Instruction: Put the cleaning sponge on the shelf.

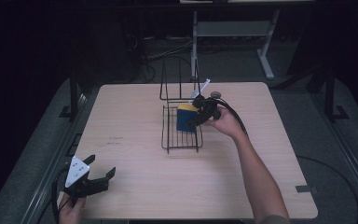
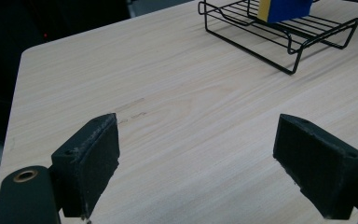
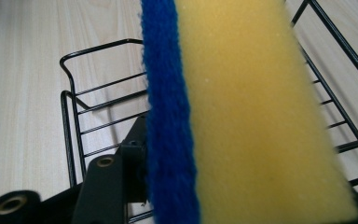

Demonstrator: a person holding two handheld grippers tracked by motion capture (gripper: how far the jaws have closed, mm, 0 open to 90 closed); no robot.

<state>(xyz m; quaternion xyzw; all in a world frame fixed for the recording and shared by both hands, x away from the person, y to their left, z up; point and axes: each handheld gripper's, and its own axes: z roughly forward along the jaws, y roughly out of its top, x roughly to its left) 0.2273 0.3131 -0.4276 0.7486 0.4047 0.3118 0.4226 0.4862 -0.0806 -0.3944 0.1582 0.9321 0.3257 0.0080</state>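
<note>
Yellow sponge (image 3: 256,112), blue scouring face

A dim lab or test room: a bare wooden table (image 1: 135,186) stands on grey flooring, with loose cables (image 1: 163,51) and a metal desk frame (image 1: 233,32) at upper centre.

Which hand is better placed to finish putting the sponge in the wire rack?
Right. The right gripper has the yellow and blue sponge between its jaws over the wire rack. The left gripper waits open near the table edge.

Yellow sponge (image 1: 186,118) with blue scrub face, on edge inside the black wire rack (image 1: 182,140).
</note>
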